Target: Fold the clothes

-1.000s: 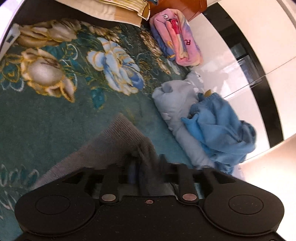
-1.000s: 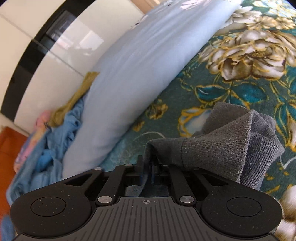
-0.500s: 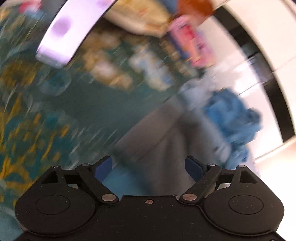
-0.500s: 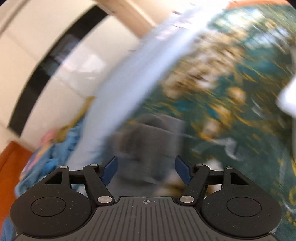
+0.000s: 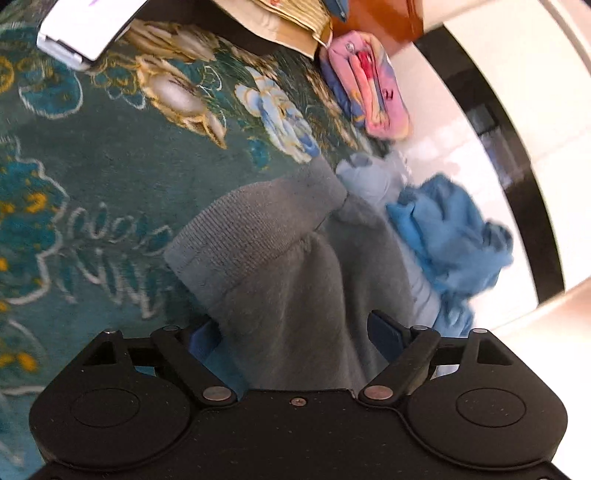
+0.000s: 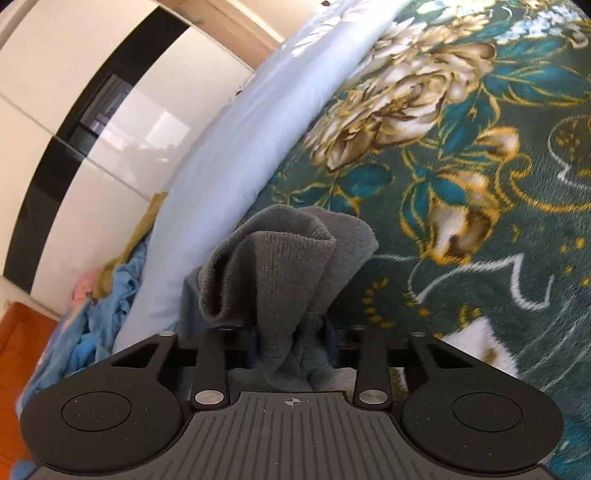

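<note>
A grey knitted garment [image 5: 280, 266] lies on the green floral blanket [image 5: 110, 192]. My left gripper [image 5: 295, 332] is open, its blue pads on either side of the grey cloth without pinching it. In the right wrist view the same grey garment [image 6: 273, 258] bunches up with its ribbed hem standing. My right gripper [image 6: 291, 343] is shut on a fold of it.
A light blue pillow [image 6: 229, 155] runs along the bed edge. A crumpled blue garment [image 5: 450, 229] and a pink folded cloth [image 5: 369, 88] lie by the white cabinet [image 5: 517, 92]. A white object [image 5: 85, 33] sits at the upper left.
Both grippers opened and swung quickly half a second ago. Now my right gripper has shut again on the grey garment, while the left stays open over it.
</note>
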A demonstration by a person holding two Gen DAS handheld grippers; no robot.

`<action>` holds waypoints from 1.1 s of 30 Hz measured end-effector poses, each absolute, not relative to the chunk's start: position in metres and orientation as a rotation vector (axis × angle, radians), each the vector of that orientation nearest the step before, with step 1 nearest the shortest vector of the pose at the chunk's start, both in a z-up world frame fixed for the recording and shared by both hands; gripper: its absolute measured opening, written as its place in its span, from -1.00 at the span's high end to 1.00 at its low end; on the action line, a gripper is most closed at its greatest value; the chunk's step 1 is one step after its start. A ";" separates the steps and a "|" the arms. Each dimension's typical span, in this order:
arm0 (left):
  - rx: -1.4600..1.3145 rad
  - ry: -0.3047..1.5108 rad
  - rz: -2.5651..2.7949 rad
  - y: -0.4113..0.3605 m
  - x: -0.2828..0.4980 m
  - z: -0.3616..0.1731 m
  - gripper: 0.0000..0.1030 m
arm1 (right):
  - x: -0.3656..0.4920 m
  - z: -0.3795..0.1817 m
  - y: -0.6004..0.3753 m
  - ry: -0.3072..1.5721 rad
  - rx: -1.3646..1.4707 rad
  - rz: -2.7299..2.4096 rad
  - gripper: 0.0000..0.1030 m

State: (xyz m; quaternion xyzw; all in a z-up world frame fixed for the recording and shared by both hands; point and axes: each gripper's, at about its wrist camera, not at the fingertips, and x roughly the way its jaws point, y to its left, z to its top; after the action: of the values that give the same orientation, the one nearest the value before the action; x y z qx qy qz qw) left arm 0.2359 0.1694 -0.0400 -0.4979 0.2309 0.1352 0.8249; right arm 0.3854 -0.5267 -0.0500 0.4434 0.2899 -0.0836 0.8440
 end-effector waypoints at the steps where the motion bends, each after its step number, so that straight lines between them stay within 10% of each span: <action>1: -1.086 0.475 0.303 0.170 0.238 -0.042 -0.54 | 0.385 -0.050 -0.526 0.608 0.943 -0.185 0.52; 4: -1.245 0.402 0.369 0.178 0.239 -0.051 -0.08 | 0.381 -0.048 -0.525 0.594 0.965 -0.191 0.59; 6: -1.303 0.394 0.407 0.183 0.241 -0.055 0.58 | 0.380 -0.045 -0.525 0.585 0.973 -0.190 0.61; 8: -1.270 0.402 0.414 0.184 0.246 -0.048 0.70 | 0.377 -0.036 -0.524 0.576 0.964 -0.182 0.61; 21: -1.180 0.384 0.238 0.234 0.183 0.030 0.77 | 0.284 0.007 -0.513 0.546 0.936 -0.121 0.63; 33: -1.220 0.545 0.326 0.271 0.124 -0.028 0.65 | 0.189 -0.062 -0.524 0.647 1.069 -0.205 0.52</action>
State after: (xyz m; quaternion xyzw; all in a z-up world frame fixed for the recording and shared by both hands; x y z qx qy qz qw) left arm 0.1240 0.2709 -0.0276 -0.5629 0.2515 0.1503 0.7729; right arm 0.1890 -0.5240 -0.0621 0.4996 0.3021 -0.0956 0.8062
